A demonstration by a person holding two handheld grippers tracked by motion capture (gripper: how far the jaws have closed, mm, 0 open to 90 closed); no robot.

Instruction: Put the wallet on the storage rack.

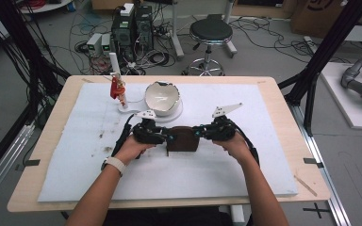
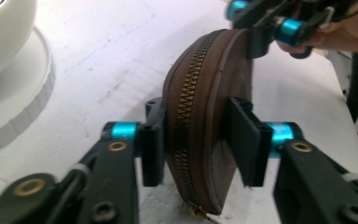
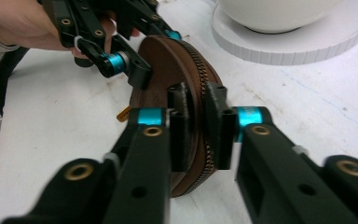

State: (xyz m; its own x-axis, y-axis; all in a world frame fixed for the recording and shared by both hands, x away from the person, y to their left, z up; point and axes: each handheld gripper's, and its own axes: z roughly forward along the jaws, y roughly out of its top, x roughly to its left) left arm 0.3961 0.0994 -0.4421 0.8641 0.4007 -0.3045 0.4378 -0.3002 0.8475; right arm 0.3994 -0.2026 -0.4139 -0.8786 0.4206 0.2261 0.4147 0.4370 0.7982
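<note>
A round brown zippered pouch (image 1: 183, 139) stands on its edge in the middle of the white mat. My left gripper (image 1: 162, 136) comes at it from the left and my right gripper (image 1: 202, 133) from the right. In the left gripper view, the left gripper (image 2: 198, 140) has its pads pressed on both flat faces of the pouch (image 2: 200, 84), zipper facing the camera. The right gripper (image 3: 196, 123) is shut across the pouch's (image 3: 163, 60) rim, one pad on each side of the zipper. A small zipper pull hangs at the bottom.
A cracked white bowl (image 1: 162, 96) sits on a round white base (image 1: 174, 114) just behind the grippers. A white post with a red clip (image 1: 118, 88) stands at the back left. The white mat (image 1: 75, 155) covers most of the wooden table (image 1: 306, 160).
</note>
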